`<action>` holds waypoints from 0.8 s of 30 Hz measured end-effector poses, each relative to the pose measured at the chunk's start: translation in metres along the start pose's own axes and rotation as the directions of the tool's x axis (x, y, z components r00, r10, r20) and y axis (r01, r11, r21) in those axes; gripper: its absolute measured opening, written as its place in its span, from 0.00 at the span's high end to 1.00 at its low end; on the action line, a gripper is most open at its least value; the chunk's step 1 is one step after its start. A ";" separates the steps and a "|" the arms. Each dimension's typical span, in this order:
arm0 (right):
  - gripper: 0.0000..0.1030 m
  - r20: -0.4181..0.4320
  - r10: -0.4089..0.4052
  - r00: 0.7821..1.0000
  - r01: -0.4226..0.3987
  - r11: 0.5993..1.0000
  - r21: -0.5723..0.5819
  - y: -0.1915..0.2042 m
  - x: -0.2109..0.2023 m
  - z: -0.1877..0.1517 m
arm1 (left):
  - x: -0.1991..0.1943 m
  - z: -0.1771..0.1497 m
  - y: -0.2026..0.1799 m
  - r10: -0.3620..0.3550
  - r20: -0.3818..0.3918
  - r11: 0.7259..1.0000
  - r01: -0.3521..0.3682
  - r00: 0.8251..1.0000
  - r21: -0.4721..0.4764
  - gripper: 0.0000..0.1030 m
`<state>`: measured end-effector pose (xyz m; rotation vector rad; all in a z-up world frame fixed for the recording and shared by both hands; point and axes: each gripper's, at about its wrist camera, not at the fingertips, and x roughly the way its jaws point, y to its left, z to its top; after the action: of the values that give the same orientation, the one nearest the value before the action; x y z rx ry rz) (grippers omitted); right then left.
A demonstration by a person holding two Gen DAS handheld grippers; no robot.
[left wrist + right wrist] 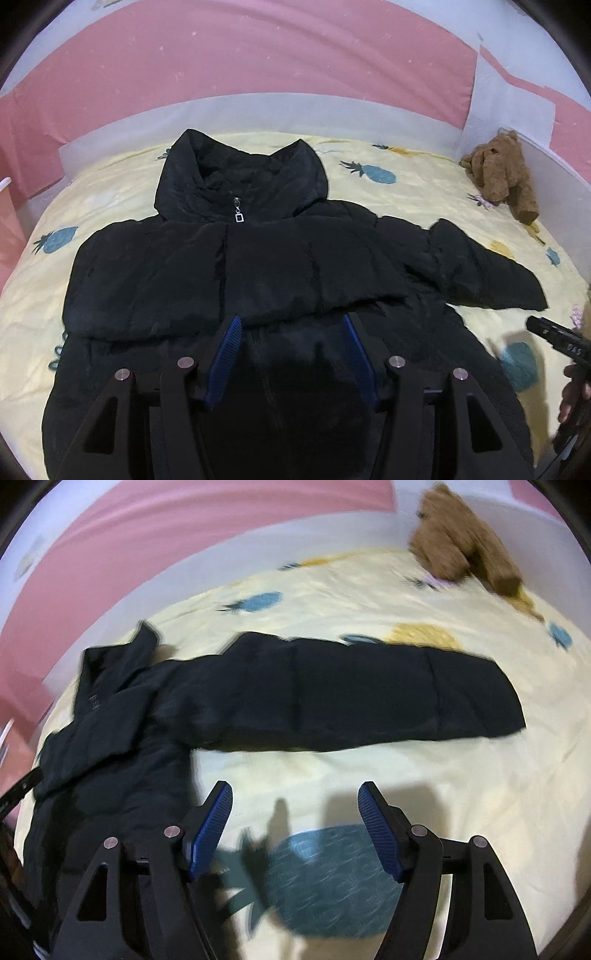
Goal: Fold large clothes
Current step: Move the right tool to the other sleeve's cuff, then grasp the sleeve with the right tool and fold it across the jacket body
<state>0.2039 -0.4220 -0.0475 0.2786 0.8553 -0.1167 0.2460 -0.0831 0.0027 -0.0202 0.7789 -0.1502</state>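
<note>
A black puffer jacket (258, 266) lies face up on the bed, zipped, hood toward the wall. One sleeve is folded across its chest; the other sleeve (351, 694) sticks out flat to the right. My left gripper (291, 325) is open and empty, hovering over the jacket's lower front. My right gripper (295, 801) is open and empty above the bare sheet, just in front of the outstretched sleeve. The right gripper also shows at the right edge of the left wrist view (554, 336). The right wrist view is blurred.
The bed has a yellow sheet (406, 177) with pineapple prints. A brown teddy bear (502, 173) sits in the far right corner against the wall. Pink and white padding (258, 66) lines the wall behind the bed.
</note>
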 end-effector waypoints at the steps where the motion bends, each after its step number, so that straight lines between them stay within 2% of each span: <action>1: 0.31 -0.011 -0.002 1.000 0.003 1.000 0.027 -0.009 0.007 0.003 | 0.011 0.004 0.002 0.006 -0.006 1.000 -0.006 1.000 0.002 0.45; 6: 0.31 -0.050 -0.016 0.999 0.025 0.984 0.174 -0.057 0.039 0.013 | 0.056 0.017 0.007 0.034 -0.047 0.999 -0.034 0.998 0.002 0.45; 13: 0.31 0.025 0.045 0.999 -0.051 0.931 0.362 -0.107 0.057 0.039 | 0.100 0.023 0.000 0.070 -0.080 0.998 -0.069 0.994 0.013 0.43; 20: 0.32 0.067 0.038 0.997 -0.064 0.895 0.441 -0.119 0.064 0.053 | 0.113 0.021 -0.006 0.094 -0.060 0.995 -0.092 0.994 0.035 0.40; 22: 0.42 0.064 0.019 0.998 -0.046 0.894 0.446 -0.120 0.065 0.057 | 0.114 0.022 -0.005 0.090 -0.060 0.996 -0.089 0.994 0.031 0.40; 24: 0.64 0.058 -0.018 0.998 -0.009 0.897 0.443 -0.121 0.064 0.060 | 0.114 0.022 -0.005 0.088 -0.060 0.996 -0.086 0.994 0.030 0.40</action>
<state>0.2635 -0.5548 -0.0827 0.6993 0.7617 -0.3254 0.3406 -0.1047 -0.0609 0.0445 0.8374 -0.0787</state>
